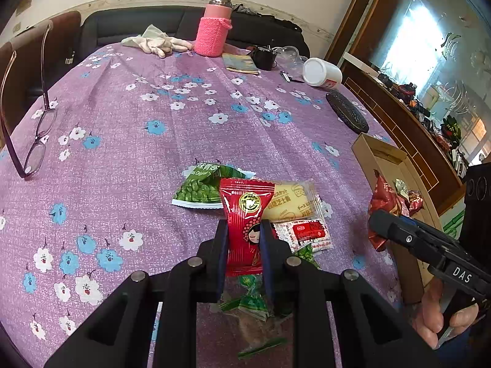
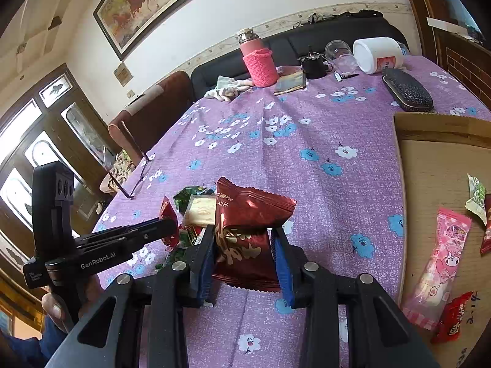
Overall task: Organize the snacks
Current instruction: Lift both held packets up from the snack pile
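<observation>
In the left wrist view my left gripper (image 1: 244,227) is shut on a red snack packet (image 1: 245,205) with a cartoon girl, lifted above a pile: a green pea packet (image 1: 199,188), a yellow biscuit packet (image 1: 291,201) and a small white-and-red sachet (image 1: 308,233). My right gripper (image 2: 242,233) is shut on a dark red foil packet (image 2: 254,208), held above the cloth left of the cardboard box (image 2: 429,168). A pink packet (image 2: 442,260) and a red one (image 2: 454,316) lie in the box. Each gripper shows in the other's view: right gripper (image 1: 380,224), left gripper (image 2: 162,225).
On the purple flowered tablecloth (image 1: 138,153) lie spectacles (image 1: 40,141) at the left edge and a black glasses case (image 1: 346,110) near the box. At the far end stand a pink knitted-sleeve flask (image 1: 214,30), white gloves (image 1: 156,43) and a tipped white jar (image 1: 322,73).
</observation>
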Demonstrator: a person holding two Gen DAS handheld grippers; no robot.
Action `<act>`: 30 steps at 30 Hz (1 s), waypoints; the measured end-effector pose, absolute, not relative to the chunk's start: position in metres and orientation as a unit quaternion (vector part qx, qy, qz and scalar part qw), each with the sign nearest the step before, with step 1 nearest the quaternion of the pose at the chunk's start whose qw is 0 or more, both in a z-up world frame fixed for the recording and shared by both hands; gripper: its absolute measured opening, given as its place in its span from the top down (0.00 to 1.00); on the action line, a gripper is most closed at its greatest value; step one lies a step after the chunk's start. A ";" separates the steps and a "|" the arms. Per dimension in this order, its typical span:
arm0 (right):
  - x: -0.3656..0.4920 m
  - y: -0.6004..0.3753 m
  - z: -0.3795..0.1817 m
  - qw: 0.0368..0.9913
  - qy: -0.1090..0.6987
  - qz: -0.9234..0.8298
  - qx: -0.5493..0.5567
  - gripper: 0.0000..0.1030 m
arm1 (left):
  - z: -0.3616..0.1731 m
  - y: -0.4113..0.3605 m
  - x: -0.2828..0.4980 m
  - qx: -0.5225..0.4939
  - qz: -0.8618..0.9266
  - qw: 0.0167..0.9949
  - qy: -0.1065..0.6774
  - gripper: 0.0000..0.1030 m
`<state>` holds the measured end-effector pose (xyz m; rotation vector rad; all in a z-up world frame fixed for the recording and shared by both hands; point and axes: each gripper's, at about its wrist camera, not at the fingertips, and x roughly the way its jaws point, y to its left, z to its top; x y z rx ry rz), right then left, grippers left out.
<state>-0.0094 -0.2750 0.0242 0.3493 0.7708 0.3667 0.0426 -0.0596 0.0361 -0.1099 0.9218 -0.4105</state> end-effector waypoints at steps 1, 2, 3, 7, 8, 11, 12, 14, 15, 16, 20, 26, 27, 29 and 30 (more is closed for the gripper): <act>-0.009 -0.276 0.024 0.895 0.373 0.176 0.170 0.62 | 0.036 -0.060 0.043 -0.052 -0.196 0.874 0.441 0.82; -0.008 -0.277 0.024 0.894 0.373 0.176 0.172 0.62 | 0.036 -0.060 0.043 -0.052 -0.195 0.874 0.441 0.82; -0.008 -0.277 0.023 0.894 0.374 0.175 0.174 0.62 | 0.036 -0.060 0.043 -0.052 -0.197 0.874 0.441 0.82; -0.007 -0.278 0.022 0.893 0.375 0.172 0.177 0.62 | 0.038 -0.060 0.041 -0.054 -0.199 0.874 0.439 0.82; -0.008 -0.278 0.022 0.894 0.375 0.172 0.176 0.62 | 0.039 -0.060 0.040 -0.054 -0.200 0.875 0.438 0.82; -0.009 -0.277 0.024 0.897 0.368 0.173 0.172 0.62 | 0.041 -0.061 0.037 -0.047 -0.199 0.879 0.430 0.82; -0.009 -0.276 0.024 0.898 0.368 0.173 0.170 0.62 | 0.041 -0.062 0.037 -0.045 -0.200 0.879 0.430 0.82; -0.009 -0.275 0.023 0.897 0.371 0.171 0.168 0.62 | 0.039 -0.063 0.038 -0.043 -0.198 0.877 0.435 0.82; -0.009 -0.275 0.022 0.897 0.371 0.171 0.170 0.62 | 0.038 -0.063 0.038 -0.043 -0.198 0.877 0.435 0.82; -0.009 -0.276 0.022 0.897 0.371 0.170 0.172 0.62 | 0.039 -0.062 0.038 -0.044 -0.198 0.877 0.435 0.82; -0.011 -0.279 0.026 0.900 0.362 0.168 0.177 0.62 | 0.042 -0.061 0.037 -0.048 -0.199 0.881 0.426 0.82; -0.008 -0.285 0.025 0.896 0.366 0.161 0.193 0.62 | 0.042 -0.059 0.038 -0.051 -0.199 0.881 0.426 0.82; -0.009 -0.286 0.026 0.897 0.363 0.161 0.195 0.62 | 0.043 -0.059 0.037 -0.051 -0.200 0.881 0.425 0.82; -0.012 -0.286 0.030 0.900 0.355 0.161 0.193 0.62 | 0.044 -0.060 0.036 -0.048 -0.200 0.883 0.421 0.82; -0.012 -0.287 0.031 0.901 0.353 0.162 0.194 0.62 | 0.044 -0.061 0.036 -0.047 -0.201 0.884 0.420 0.82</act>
